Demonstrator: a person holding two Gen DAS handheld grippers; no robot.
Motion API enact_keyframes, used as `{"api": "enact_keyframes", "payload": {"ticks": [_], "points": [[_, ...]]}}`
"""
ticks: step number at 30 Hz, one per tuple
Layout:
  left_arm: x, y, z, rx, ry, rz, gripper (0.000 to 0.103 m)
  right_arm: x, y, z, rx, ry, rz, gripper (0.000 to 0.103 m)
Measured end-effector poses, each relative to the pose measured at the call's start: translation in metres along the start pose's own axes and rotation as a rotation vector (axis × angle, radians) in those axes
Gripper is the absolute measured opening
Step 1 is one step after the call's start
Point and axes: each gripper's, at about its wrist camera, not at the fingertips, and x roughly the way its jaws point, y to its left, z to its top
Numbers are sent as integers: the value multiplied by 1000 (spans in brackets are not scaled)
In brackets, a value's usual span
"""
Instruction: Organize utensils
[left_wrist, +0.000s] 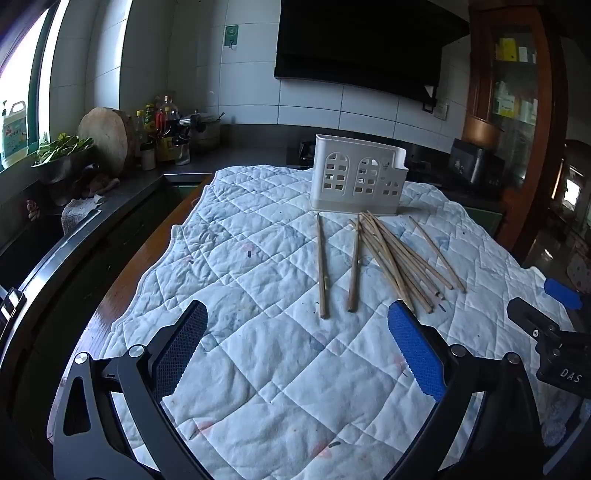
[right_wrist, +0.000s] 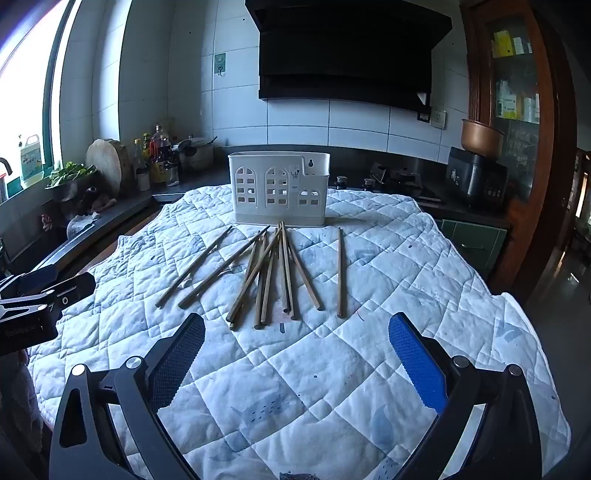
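Both your grippers are spread wide and hold nothing. Left gripper (left_wrist: 297, 339) hovers over the quilt (left_wrist: 280, 387), tilted down, bare cloth between its blue pads (left_wrist: 417, 354). Right gripper (right_wrist: 297, 354) does the same over the quilt's near half, nothing between its fingers.

Chopsticks (right_wrist: 273, 273) lie loose on the quilt, just in front of the holder (right_wrist: 279, 188), tips pointing toward it. In your right view: a crossed bundle in the middle, two angled singles off to the left (right_wrist: 195, 267), one straight single apart on the right (right_wrist: 340, 273). In your left view the same set reads as two near-parallel singles on the left (left_wrist: 322, 266) and the bundle (left_wrist: 395, 258) fanning right, with one more stick beyond it. The bundle's near ends sit just beyond your left gripper's right pad; no contact visible.

Holder is white plastic with arched window cutouts, upright at the quilt's far edge. Can't tell what's inside it from either view.

Each gripper shows at the edge of the other's view: right one at your left view's right edge (left_wrist: 554, 332), left one at your right view's left edge (right_wrist: 40, 306)

Counter behind: bottles (right_wrist: 159, 155), round board (right_wrist: 107, 160), greens in a bowl (right_wrist: 70, 177)
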Motion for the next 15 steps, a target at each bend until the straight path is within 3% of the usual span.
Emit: {"api": "enact_keyframes", "payload": {"ticks": [7,15], "points": [[-6,-7,-1,19,-11,19,97,-2,1,0,11,-11,21,97],[-2,-4,-2,-2,17,-10,97,-4,2,5,2,-16,8,97]]}}
